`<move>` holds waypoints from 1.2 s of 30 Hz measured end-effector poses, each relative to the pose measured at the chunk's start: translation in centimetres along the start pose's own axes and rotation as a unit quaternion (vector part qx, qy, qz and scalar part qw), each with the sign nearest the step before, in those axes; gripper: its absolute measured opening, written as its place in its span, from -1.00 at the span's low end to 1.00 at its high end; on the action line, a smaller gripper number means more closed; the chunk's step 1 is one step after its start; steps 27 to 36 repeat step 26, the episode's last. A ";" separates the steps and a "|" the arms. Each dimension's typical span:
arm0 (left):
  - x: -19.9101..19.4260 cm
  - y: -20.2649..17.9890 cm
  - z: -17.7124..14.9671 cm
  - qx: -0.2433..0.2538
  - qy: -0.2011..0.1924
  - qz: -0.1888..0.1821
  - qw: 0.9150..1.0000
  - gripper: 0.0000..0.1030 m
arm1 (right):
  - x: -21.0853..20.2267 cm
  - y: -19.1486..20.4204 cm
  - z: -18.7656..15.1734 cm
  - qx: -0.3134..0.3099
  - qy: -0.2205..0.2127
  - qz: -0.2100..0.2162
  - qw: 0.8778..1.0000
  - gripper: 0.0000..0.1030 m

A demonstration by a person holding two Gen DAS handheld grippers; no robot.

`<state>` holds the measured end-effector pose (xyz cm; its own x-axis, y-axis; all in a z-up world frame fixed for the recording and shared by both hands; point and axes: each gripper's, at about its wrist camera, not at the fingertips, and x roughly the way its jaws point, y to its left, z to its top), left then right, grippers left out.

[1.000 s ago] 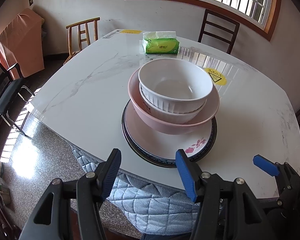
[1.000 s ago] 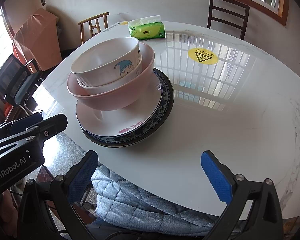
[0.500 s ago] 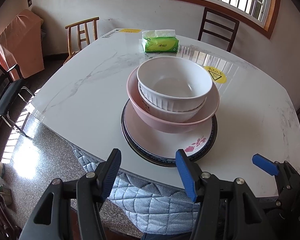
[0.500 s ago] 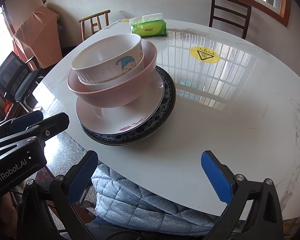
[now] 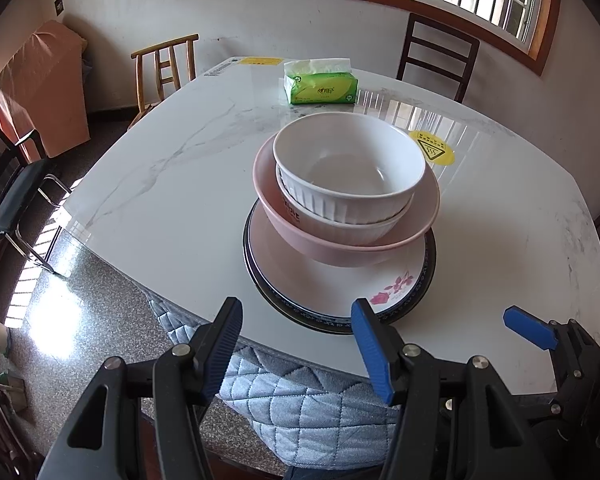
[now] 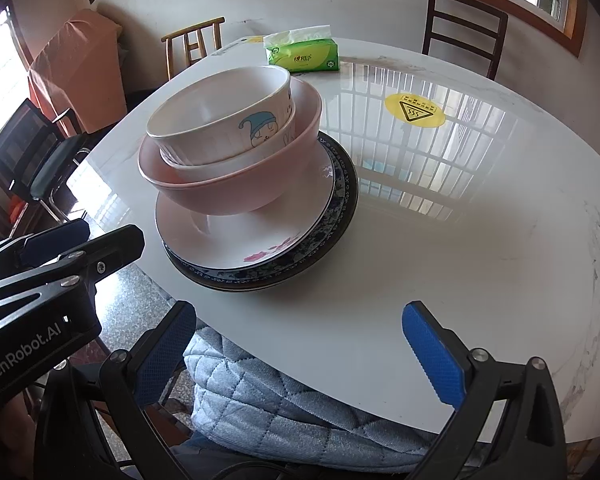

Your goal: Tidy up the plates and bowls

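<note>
A stack stands on the white marble table [image 5: 172, 184]. A white ribbed bowl [image 5: 348, 172] sits in another white bowl [image 5: 340, 224], inside a pink bowl [image 5: 340, 248], on a white flowered plate [image 5: 324, 284] over a dark blue-rimmed plate [image 5: 430, 276]. In the right wrist view the top bowl [image 6: 228, 120] shows a cartoon print, above the pink bowl [image 6: 236, 192] and the plates [image 6: 260, 240]. My left gripper [image 5: 296, 344] is open and empty at the table's near edge, short of the stack. My right gripper [image 6: 300, 352] is open and empty, to the right of the stack.
A green tissue pack [image 5: 320, 88] lies at the table's far side, and a yellow warning sticker [image 5: 432, 148] is right of the stack. Chairs [image 5: 164, 68] stand around the table. A quilted blue cushion [image 5: 300, 396] sits below the near edge.
Both grippers have drawn back slightly and risen a little; the stack looks a bit farther away. Nothing was taken hold of or moved.
</note>
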<state>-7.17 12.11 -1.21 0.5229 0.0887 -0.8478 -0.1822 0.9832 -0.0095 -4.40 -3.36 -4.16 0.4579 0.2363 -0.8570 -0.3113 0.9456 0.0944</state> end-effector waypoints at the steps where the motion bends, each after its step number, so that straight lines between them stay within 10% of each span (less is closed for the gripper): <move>1: 0.0 0.0 0.0 0.001 0.000 0.000 1.000 0.12 | 0.0 0.0 0.0 0.000 -0.001 0.000 1.000 0.98; 36: -0.2 0.0 -0.1 0.013 -0.012 0.002 1.000 0.12 | 0.2 0.4 0.2 -0.008 0.002 0.003 1.000 0.98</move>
